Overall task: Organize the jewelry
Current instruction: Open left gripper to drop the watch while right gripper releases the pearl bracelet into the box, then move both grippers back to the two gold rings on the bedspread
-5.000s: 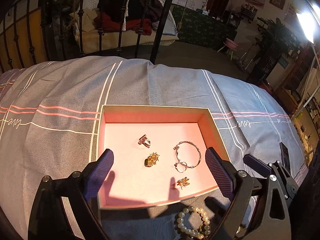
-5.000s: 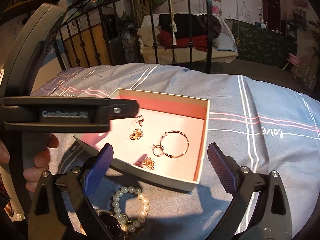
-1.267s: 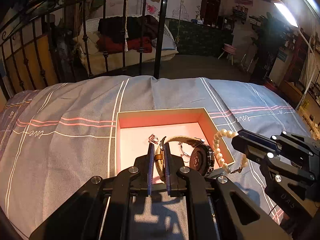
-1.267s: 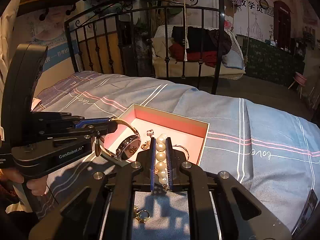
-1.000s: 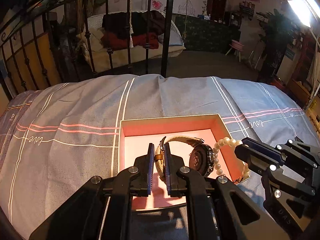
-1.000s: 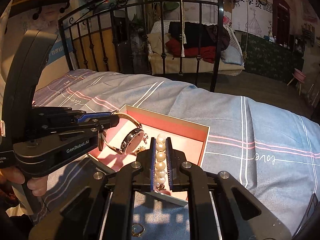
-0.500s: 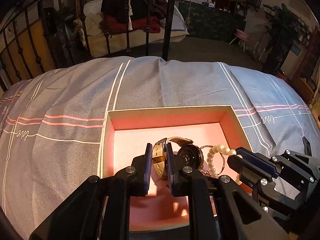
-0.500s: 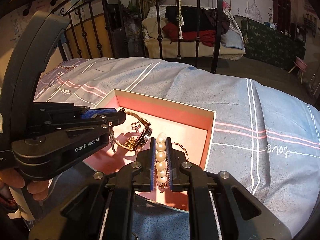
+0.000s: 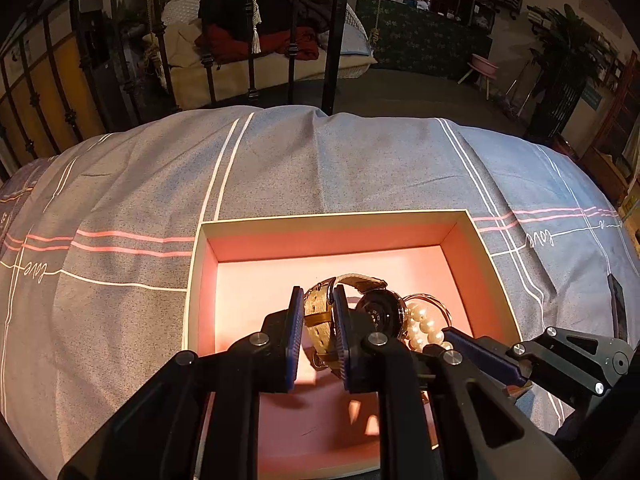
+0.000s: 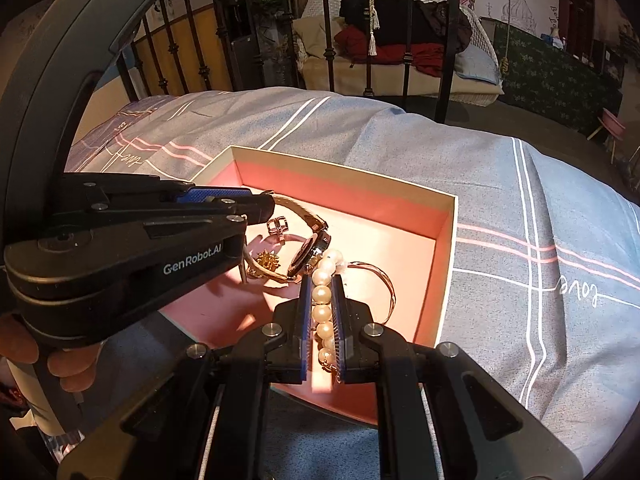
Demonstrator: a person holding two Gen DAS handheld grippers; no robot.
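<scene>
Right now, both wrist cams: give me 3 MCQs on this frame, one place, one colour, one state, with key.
1. Where is the watch?
A. on the bedspread beside the box
B. over the inside of the box, in the left gripper
C. on the bed rail

2. What colour is the inside of the box?
A. pink
B. green
C. black

3. What state is the right gripper in?
A. wide open, holding nothing
B. shut on the pearl bracelet
C. out of view

Key: 1 B, the left gripper clamps the tan strap above the box floor. 2 A, the floor and walls show pink. 3 B, the pearl bracelet runs between the closed fingers.
</scene>
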